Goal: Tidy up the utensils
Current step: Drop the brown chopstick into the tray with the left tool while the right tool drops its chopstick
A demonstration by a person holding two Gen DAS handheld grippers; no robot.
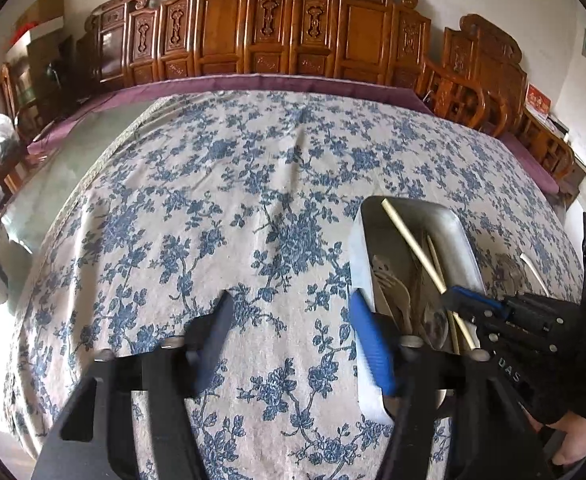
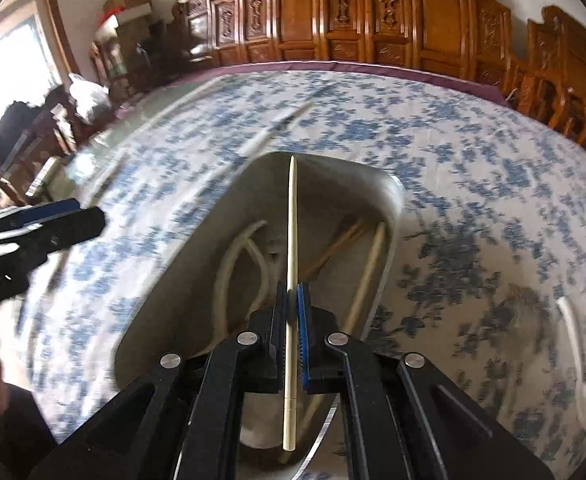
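A metal tray stands on the blue floral tablecloth and holds several utensils, among them pale spoons and chopsticks. My right gripper is shut on a pale chopstick and holds it over the tray, pointing along its length. In the left wrist view the right gripper and the chopstick show above the tray. My left gripper is open and empty, just left of the tray, low over the cloth. A white spoon lies on the cloth right of the tray.
Another utensil lies blurred on the cloth beyond the tray. Carved wooden chairs line the far side of the table. The cloth's left edge shows bare glass table. A white spoon lies right of the tray.
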